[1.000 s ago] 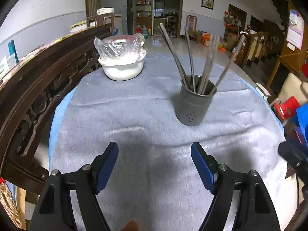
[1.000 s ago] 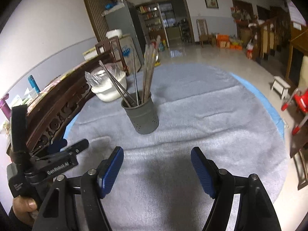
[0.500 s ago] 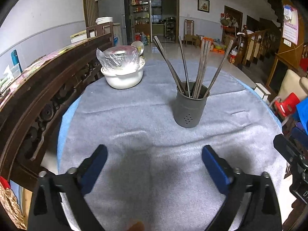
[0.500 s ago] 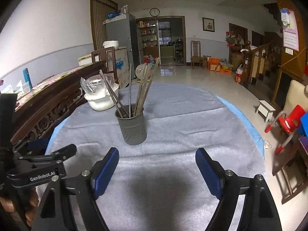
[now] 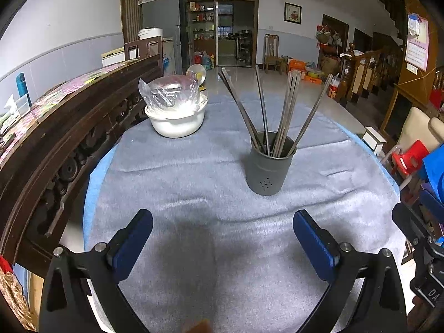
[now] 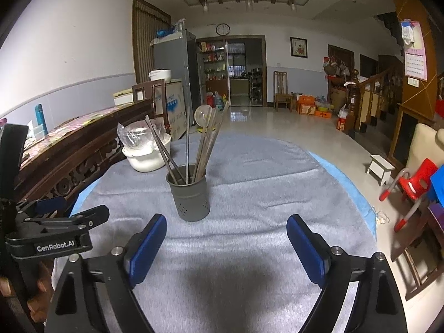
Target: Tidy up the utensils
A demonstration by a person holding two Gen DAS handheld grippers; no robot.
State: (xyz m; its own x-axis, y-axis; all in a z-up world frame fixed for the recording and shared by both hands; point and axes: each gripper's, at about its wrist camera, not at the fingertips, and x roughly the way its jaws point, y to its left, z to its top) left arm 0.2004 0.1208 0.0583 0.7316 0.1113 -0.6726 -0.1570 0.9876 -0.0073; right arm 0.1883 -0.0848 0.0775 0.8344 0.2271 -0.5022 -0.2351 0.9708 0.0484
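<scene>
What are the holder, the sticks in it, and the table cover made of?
Holder: likely matte grey-coated metal, going by its thin rim and punched drain holes. Chopsticks: probably brushed steel; grey, slim, dull sheen, though wood can't be excluded. Table cover: grey napped fabric that wrinkles, over a blue underlayer.

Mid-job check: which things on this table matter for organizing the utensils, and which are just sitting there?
Job items:
- gray holder
- chopsticks standing in the holder
- left claw, open and empty
- right claw, open and empty

Just lying about:
- white bowl with a plastic-wrapped dish on top
- gray table cloth
</scene>
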